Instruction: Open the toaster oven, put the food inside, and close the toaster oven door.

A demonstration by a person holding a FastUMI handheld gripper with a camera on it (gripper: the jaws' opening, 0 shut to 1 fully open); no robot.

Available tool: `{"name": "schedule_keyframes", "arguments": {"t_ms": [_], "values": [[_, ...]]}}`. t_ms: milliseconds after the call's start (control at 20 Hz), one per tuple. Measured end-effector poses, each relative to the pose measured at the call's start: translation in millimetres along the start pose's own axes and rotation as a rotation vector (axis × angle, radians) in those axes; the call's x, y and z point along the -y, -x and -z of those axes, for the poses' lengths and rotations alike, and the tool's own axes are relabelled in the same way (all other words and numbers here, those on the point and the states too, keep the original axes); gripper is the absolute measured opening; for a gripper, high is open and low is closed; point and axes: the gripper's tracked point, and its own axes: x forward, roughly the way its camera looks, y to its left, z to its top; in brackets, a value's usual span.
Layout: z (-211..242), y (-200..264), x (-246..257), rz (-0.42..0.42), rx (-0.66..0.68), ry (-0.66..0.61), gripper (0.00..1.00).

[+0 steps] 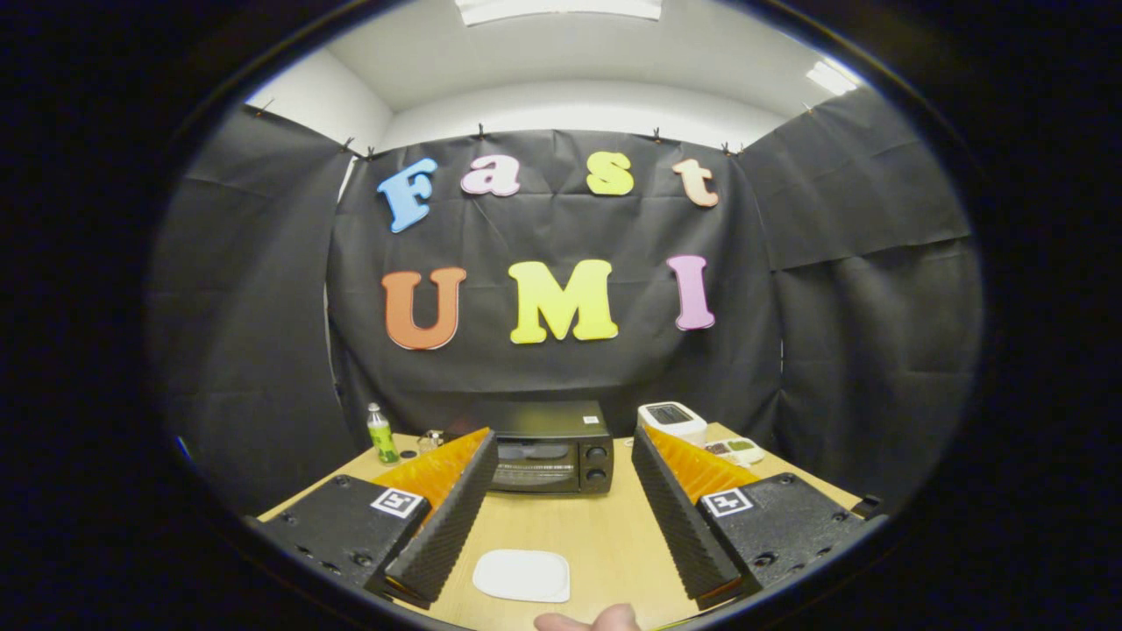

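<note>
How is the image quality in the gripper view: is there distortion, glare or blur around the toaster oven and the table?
In the gripper view, fisheye distortion bows the table edges; ceiling lights glare overhead; the toaster oven, beyond the open gripper fingers, is sharp but small, door shut; the white plate between the fingers is evenly lit; a fingertip at the near edge looks soft.

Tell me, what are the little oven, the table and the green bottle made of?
The oven looks like black painted metal with a glass door: its top is dull, and a rack shows through the front. The table looks like pale wood or wood-look board with a smooth, faintly grained top. The bottle seems to be clear plastic with a white cap, though it is too small to be sure. The gripper is open, holding nothing.
</note>
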Motion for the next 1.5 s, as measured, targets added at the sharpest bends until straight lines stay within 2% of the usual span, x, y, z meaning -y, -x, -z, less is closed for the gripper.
{"name": "schedule_keyframes", "arguments": {"t_ms": [550,700,1500], "values": [[-3.1,5.0,-23.0,-0.038,-0.012,0.026,1.0],[-12.7,6.2,-18.9,-0.012,0.016,0.062,1.0],[-16.8,13.2,-27.9,-0.029,0.023,0.05,1.0]]}}
